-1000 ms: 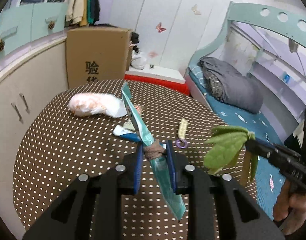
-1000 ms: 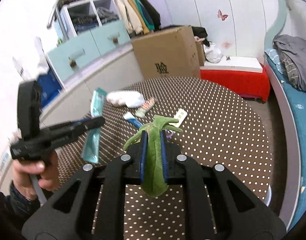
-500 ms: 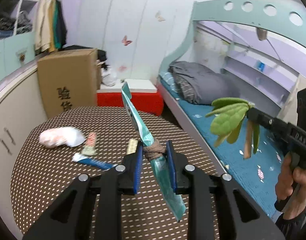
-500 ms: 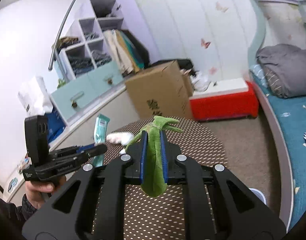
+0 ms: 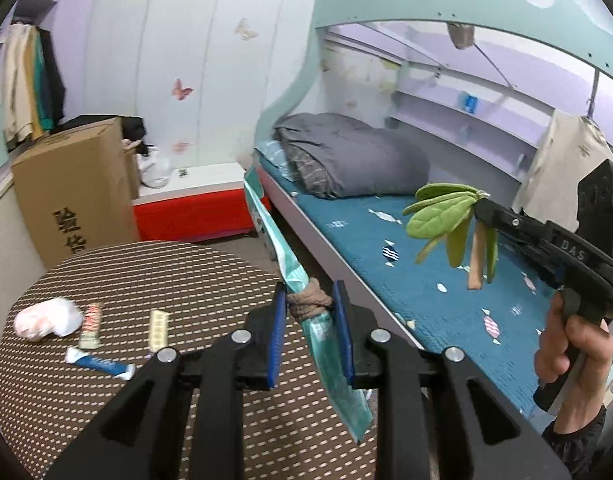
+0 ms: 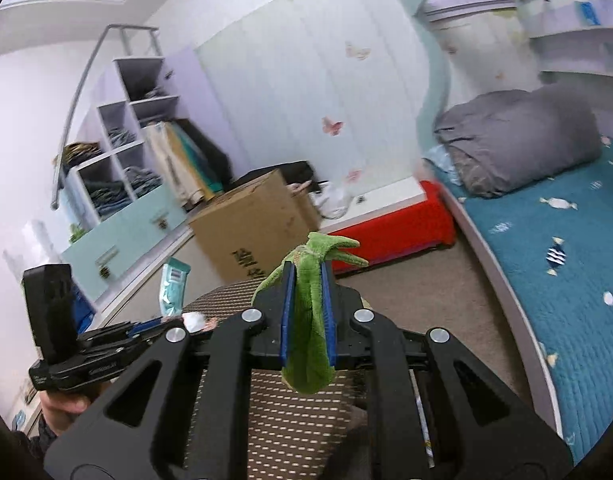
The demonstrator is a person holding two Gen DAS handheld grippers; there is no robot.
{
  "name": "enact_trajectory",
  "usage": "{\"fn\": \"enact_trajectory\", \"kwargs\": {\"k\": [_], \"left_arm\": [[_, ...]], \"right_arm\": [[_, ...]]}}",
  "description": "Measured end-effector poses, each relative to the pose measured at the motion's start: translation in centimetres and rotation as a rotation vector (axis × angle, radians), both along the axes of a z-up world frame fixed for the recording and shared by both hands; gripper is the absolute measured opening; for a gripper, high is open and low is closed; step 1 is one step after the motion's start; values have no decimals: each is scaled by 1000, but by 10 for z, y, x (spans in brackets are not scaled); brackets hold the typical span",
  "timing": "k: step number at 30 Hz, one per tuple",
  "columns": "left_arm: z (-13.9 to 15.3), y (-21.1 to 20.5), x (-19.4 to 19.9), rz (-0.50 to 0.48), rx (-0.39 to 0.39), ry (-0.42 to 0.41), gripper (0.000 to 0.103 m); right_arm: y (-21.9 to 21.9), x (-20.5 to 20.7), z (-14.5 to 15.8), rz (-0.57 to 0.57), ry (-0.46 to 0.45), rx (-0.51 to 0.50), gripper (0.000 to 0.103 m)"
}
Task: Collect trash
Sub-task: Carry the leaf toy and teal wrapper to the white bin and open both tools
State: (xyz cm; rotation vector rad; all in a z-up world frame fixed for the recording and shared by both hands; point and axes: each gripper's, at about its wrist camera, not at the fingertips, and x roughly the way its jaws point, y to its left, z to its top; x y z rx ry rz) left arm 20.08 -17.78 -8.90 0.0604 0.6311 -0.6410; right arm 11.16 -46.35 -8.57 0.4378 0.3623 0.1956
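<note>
My left gripper (image 5: 309, 304) is shut on a long teal wrapper (image 5: 282, 256) and a small brown wad (image 5: 308, 304), held above the right edge of the round dotted table (image 5: 154, 264). My right gripper (image 6: 306, 276) is shut on a green leafy piece (image 6: 310, 308), raised in the air; it shows in the left wrist view (image 5: 446, 216) over the bed. On the table lie a white crumpled bag (image 5: 46, 316), a red-and-white wrapper (image 5: 91, 324), a pale yellow strip (image 5: 158, 328) and a blue-and-white tube (image 5: 100, 364).
A cardboard box (image 5: 74, 188) and a red bench (image 5: 194, 208) stand behind the table. A bed with a blue sheet (image 5: 426, 280) and a grey duvet (image 5: 346, 156) runs along the right. Shelves with clothes (image 6: 118, 160) stand at the left.
Both grippers have lifted and swung right, away from the table centre toward the bed side, each still holding its item. The table items have not moved.
</note>
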Motion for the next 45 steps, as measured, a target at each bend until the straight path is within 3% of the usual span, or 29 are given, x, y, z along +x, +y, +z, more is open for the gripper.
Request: {"fn": "enact_trajectory", "kwargs": {"k": [6, 13, 26, 33, 34, 35, 37, 38, 39, 40, 41, 43, 45], "left_arm": [[-16, -50, 9, -60, 26, 43, 22], [-54, -112, 25, -128, 95, 116, 22], [-172, -211, 76, -206, 322, 351, 22], [-207, -240, 98, -227, 438, 404, 25], [-210, -244, 101, -232, 457, 416, 35], [-214, -247, 105, -227, 471, 431, 58], [-214, -248, 111, -190, 505, 425, 81], [-214, -249, 115, -169, 525, 421, 91], [-214, -249, 118, -169, 515, 434, 93], [-213, -250, 118, -174, 505, 441, 93], [-213, -248, 118, -167, 514, 433, 93], [-211, -247, 117, -160, 514, 422, 93], [-205, -245, 112, -159, 506, 387, 93]], "right_arm": [[-33, 0, -22, -106, 52, 4, 13], [-65, 19, -70, -188, 162, 31, 13], [-104, 72, -175, -231, 401, 97, 13], [-109, 99, -227, -221, 510, 131, 14], [-110, 101, -233, -221, 522, 137, 16], [-111, 105, -241, -218, 537, 145, 16], [-114, 112, -255, -209, 564, 175, 17], [-117, 114, -261, -209, 573, 201, 23], [-120, 115, -267, -213, 586, 213, 50], [-121, 117, -274, -226, 605, 211, 66], [-123, 118, -283, -235, 623, 227, 74], [-127, 118, -296, -200, 625, 320, 76], [-130, 114, -303, -213, 634, 366, 92]]}}
